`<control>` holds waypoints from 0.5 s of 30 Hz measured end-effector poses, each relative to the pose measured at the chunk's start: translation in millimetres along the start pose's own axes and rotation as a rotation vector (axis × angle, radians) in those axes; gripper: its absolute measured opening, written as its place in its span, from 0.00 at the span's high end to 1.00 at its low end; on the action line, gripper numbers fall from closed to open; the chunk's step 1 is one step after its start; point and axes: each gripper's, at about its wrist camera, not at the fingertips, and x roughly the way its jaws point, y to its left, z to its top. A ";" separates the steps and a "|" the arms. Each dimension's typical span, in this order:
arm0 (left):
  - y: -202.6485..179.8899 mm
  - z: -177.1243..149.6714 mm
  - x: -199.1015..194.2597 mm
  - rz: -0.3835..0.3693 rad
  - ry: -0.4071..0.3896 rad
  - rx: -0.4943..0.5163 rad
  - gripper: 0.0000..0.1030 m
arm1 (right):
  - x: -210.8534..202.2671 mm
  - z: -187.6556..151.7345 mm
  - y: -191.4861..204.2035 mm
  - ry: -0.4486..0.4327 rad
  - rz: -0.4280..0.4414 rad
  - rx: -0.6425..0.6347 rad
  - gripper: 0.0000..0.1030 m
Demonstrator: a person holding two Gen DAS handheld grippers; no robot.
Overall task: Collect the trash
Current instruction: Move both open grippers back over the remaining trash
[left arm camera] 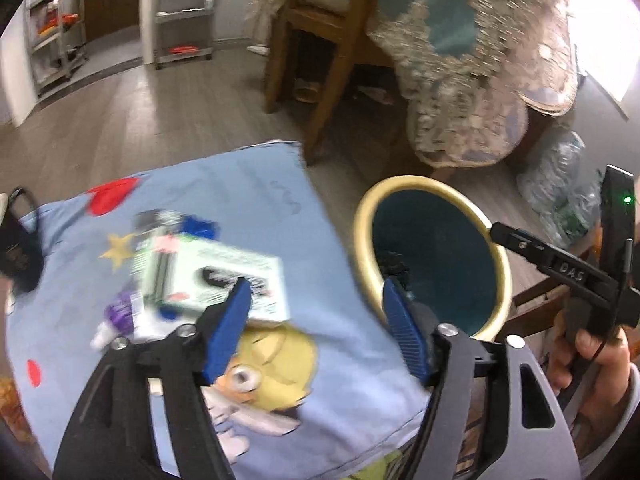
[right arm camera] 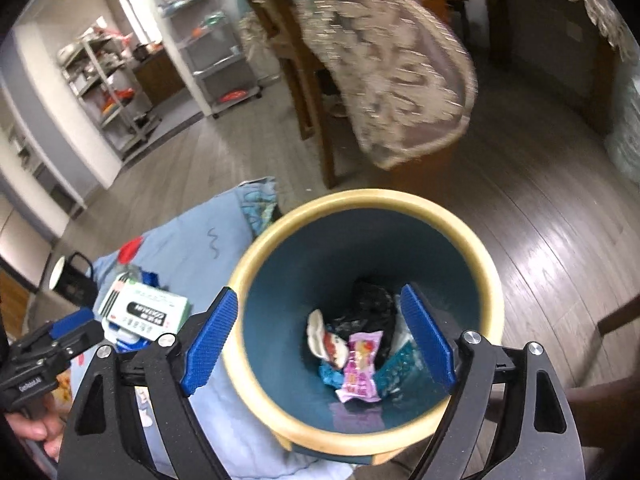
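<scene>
A teal bin with a cream rim stands beside a blue cartoon cloth; it also shows in the left wrist view. Inside it lie a pink wrapper, a black bag and other wrappers. My right gripper is open and empty right above the bin's mouth. My left gripper is open and empty above the cloth, next to a green-and-white box and a purple-and-white tube. The box also shows in the right wrist view.
A black mug sits at the cloth's left edge. A wooden chair and a table with a lace cloth stand behind on the wood floor. Plastic bags lie at right. Metal shelves stand far left.
</scene>
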 end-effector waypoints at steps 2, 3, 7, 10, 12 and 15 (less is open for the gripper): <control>16.9 -5.6 -11.2 0.016 -0.011 -0.018 0.33 | 1.6 -0.3 11.9 0.004 0.010 -0.032 0.17; 22.8 -7.6 -14.4 0.026 -0.014 -0.024 0.33 | 2.5 -0.5 17.3 0.007 0.014 -0.046 0.17; 50.9 -17.5 -27.5 0.062 -0.015 -0.052 0.33 | 4.6 -1.2 34.0 0.014 0.031 -0.078 0.15; 72.0 -24.4 -35.5 0.087 -0.015 -0.072 0.33 | 4.6 -1.9 47.1 0.013 0.052 -0.100 0.15; 85.5 -28.2 -39.7 0.099 -0.013 -0.093 0.33 | 5.7 -2.9 54.8 0.017 0.063 -0.113 0.15; 102.2 -33.7 -42.5 0.115 -0.007 -0.116 0.33 | 7.9 -5.5 69.5 0.022 0.081 -0.148 0.15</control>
